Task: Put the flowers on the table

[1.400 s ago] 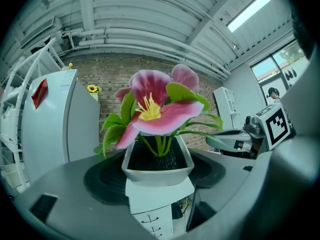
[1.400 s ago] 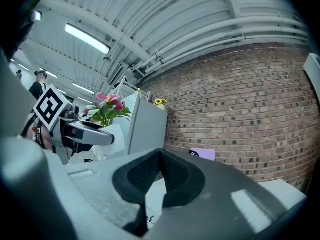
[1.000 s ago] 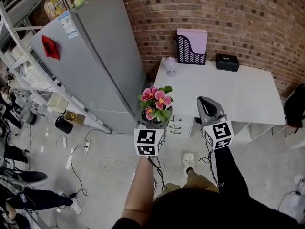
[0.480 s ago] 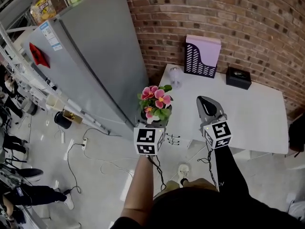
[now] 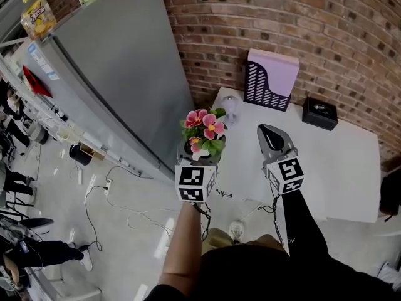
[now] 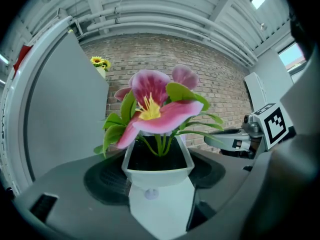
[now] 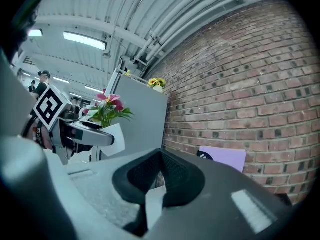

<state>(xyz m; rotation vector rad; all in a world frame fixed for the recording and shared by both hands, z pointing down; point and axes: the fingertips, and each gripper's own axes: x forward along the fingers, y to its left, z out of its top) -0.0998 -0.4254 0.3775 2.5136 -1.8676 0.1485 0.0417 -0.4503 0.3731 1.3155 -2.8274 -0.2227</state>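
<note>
Pink flowers with green leaves stand in a small white pot. My left gripper is shut on the flower pot and holds it upright in the air, just off the left edge of the white table. My right gripper is shut with nothing between its jaws and hovers over the table's near left part, to the right of the pot.
A tall grey refrigerator stands left of the table against the brick wall. On the table's far side are a lilac file holder, a black box and a small clear glass. Cables lie on the floor.
The table has come nearer and lower in the head view. Both grippers have kept their hold and spacing, with the pot now close to the table's left edge.
</note>
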